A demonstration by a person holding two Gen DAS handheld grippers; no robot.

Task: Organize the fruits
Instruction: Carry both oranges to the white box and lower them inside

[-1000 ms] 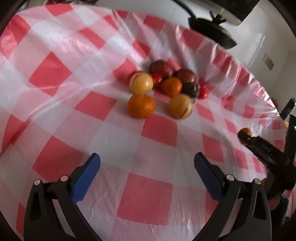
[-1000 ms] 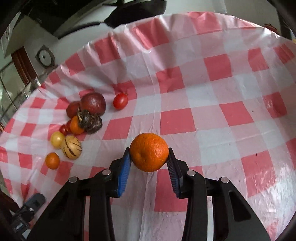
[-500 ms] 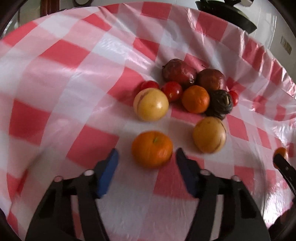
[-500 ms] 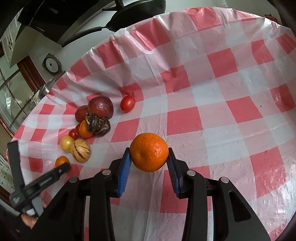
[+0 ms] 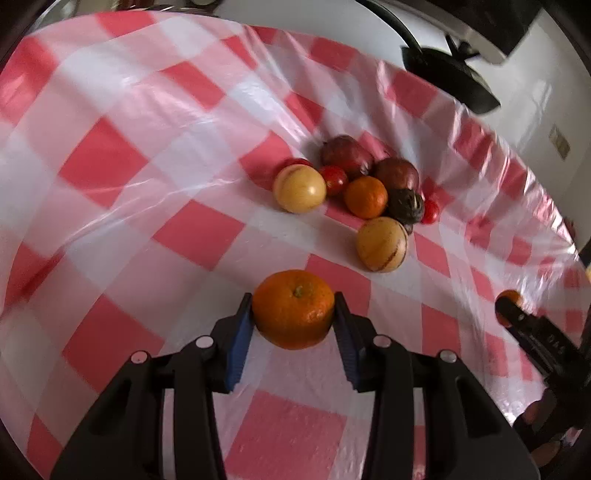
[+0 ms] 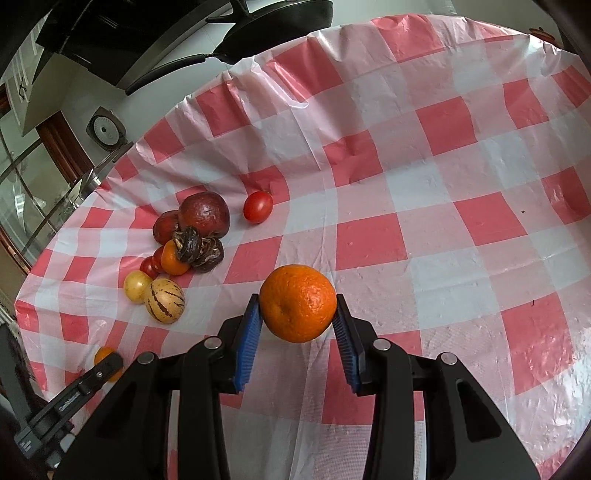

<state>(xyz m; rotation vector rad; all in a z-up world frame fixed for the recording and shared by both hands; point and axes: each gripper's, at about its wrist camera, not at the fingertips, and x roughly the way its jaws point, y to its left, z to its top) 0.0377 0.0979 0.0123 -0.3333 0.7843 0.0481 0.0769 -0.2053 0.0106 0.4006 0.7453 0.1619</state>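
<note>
My left gripper [image 5: 293,314] is shut on an orange mandarin [image 5: 293,308] on the red-and-white checked tablecloth [image 5: 147,147]. Beyond it lies a cluster of fruit: a yellow striped melon [image 5: 382,243], a pale yellow fruit [image 5: 300,188], a small orange [image 5: 365,196], dark red fruits [image 5: 345,151], cherry tomatoes [image 5: 332,179] and a dark shrivelled fruit [image 5: 405,205]. My right gripper [image 6: 298,314] is shut on a larger orange [image 6: 298,302], held above the cloth. The same cluster [image 6: 192,236] shows left of it, with a lone tomato [image 6: 258,206] apart.
A black pan [image 6: 273,26] hangs past the table's far edge. The right gripper's arm [image 5: 543,343] shows at the right of the left wrist view; the left gripper's finger [image 6: 96,373] shows at lower left of the right wrist view. The table edge [image 6: 26,295] is near the cluster.
My left gripper moved forward to the near mandarin and closed on it. My right gripper still holds its orange and has barely moved.
</note>
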